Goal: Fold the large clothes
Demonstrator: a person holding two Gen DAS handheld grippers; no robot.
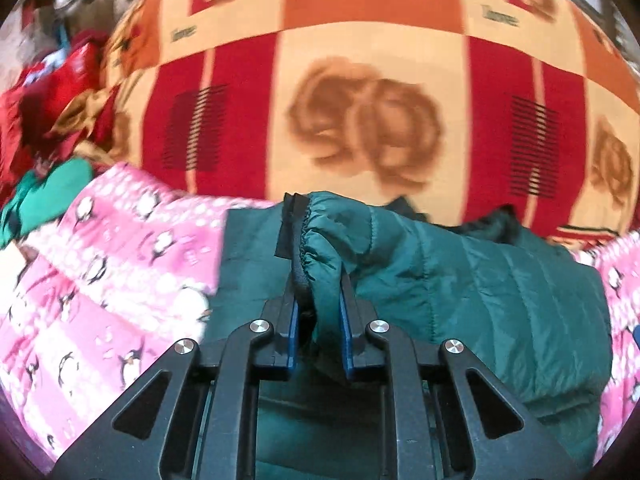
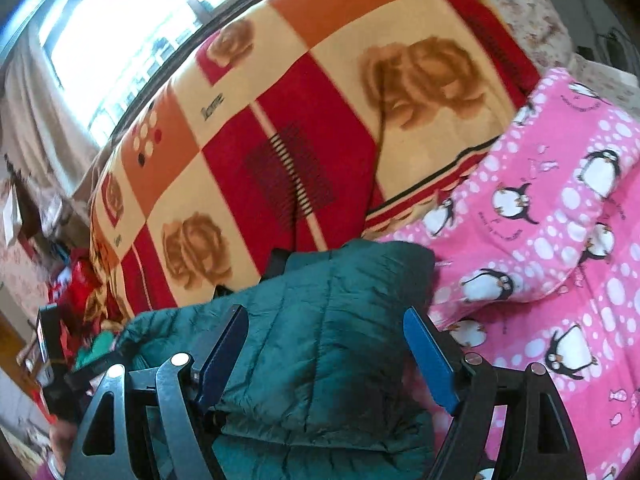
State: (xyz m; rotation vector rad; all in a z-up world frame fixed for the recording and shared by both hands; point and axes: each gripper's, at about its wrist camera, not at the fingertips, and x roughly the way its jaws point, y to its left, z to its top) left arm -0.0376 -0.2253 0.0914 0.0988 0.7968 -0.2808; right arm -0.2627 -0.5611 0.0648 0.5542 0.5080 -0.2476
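- Your left gripper [image 1: 318, 300] is pinched tight on the sleeve cuff [image 1: 316, 236] of the dark green quilted jacket [image 1: 480, 300]; the gathered cuff edge and its black lining stand up between the blue pads [image 1: 346, 320].
- The rest of the jacket lies to the right of that grip and under the gripper frame, on the pink penguin-print blanket [image 1: 100, 280].
- Your right gripper [image 2: 326, 344] is spread wide, its blue pads [image 2: 428, 356] standing apart over a bunched, quilted part of the jacket [image 2: 320, 320]; whether the pads touch the fabric cannot be told.
- In the right wrist view the pink blanket [image 2: 560, 260] spreads out to the right of the jacket.
- Beyond the jacket, on the far side, lies a red, orange and cream checked blanket with brown roses [image 1: 360, 120], also seen in the right view [image 2: 320, 120].
- A heap of red and green cloth [image 1: 48, 152] sits at the far left.
- A bright window [image 2: 120, 28] shows at the upper left of the right view.
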